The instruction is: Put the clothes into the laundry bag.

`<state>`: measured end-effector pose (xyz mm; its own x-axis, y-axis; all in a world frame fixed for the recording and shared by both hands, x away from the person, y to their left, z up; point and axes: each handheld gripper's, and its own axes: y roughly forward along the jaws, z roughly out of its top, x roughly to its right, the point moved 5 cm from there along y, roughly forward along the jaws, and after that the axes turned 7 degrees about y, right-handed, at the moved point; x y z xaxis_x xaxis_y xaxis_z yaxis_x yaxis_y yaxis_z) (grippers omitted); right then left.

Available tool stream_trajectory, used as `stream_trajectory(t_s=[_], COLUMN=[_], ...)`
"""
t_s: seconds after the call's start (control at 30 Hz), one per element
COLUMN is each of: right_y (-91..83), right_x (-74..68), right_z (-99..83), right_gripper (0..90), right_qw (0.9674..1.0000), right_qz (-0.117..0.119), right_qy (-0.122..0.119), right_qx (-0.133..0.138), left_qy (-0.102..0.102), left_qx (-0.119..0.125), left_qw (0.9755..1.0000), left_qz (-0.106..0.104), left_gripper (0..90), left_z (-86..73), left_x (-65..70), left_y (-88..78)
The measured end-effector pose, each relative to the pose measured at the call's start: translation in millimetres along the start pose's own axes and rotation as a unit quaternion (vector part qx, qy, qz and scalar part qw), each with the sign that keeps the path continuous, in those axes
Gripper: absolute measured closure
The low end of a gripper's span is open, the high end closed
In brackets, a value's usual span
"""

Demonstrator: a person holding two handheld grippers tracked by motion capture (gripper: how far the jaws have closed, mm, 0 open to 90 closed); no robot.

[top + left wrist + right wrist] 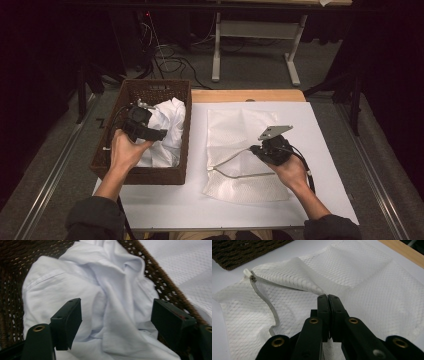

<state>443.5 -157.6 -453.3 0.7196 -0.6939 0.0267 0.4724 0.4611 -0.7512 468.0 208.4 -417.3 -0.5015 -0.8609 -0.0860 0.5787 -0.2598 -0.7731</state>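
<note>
Right now your right gripper (256,149) has its jaws pressed together on the zipper edge of the white mesh laundry bag (245,155), pinching a fold of the netting and lifting that edge so the mouth gapes toward the basket. Lying flat on the white table sheet (325,150), the bag runs its long axis from the table's far edge back toward you, and its grey zipper band (265,302) curves along the left side, ending in a small white stop (247,272). Your right hand (290,172) comes in from the lower right, forearm angled toward the table's middle, the gripper pointing left across the bag. Your left gripper (159,134) hovers over the brown wicker basket (150,175), jaws spread wide with nothing pinched between them; it points right, at the crumpled white shirt (105,290) heaped inside the basket. Your left hand (125,150) wraps the grip from below, wrist bent upward. No writing can be read on either cloth.
</note>
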Motion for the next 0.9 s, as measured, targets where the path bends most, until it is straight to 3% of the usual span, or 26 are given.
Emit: stream_trajectory(t_s=[0.23, 0.5, 0.63, 0.77, 0.9], right_y=[2.3, 3.8, 7.6, 9.3, 8.8], right_x=[-2.0, -1.8, -2.6, -4.3, -4.2], right_z=[0.3, 0.0, -0.5, -1.0, -1.0], right_gripper=[89.3, 89.3, 89.3, 89.3, 89.3], right_qw=[1.0000, 1.0000, 0.9999, 0.9999, 0.9999], right_qz=[0.002, 0.004, 0.006, 0.007, 0.006], right_qy=[-0.004, -0.004, -0.006, -0.002, -0.005], right_qx=[-0.002, -0.007, -0.011, -0.013, -0.012], left_qy=[-0.036, -0.076, -0.077, -0.072, -0.075], left_qx=[-0.007, -0.025, -0.033, -0.069, -0.086], left_qw=[0.9993, 0.9968, 0.9964, 0.9946, 0.9931], left_qz=[0.002, 0.007, 0.010, 0.029, 0.028], left_gripper=[21.9, 18.6, 16.4, 14.9, 15.0], left_z=[-7.7, -17.8, -18.5, -20.8, -20.4], left_x=[-23.7, -47.4, -51.7, -53.6, -53.9], left_y=[6.4, 21.3, 28.5, 46.6, 58.6])
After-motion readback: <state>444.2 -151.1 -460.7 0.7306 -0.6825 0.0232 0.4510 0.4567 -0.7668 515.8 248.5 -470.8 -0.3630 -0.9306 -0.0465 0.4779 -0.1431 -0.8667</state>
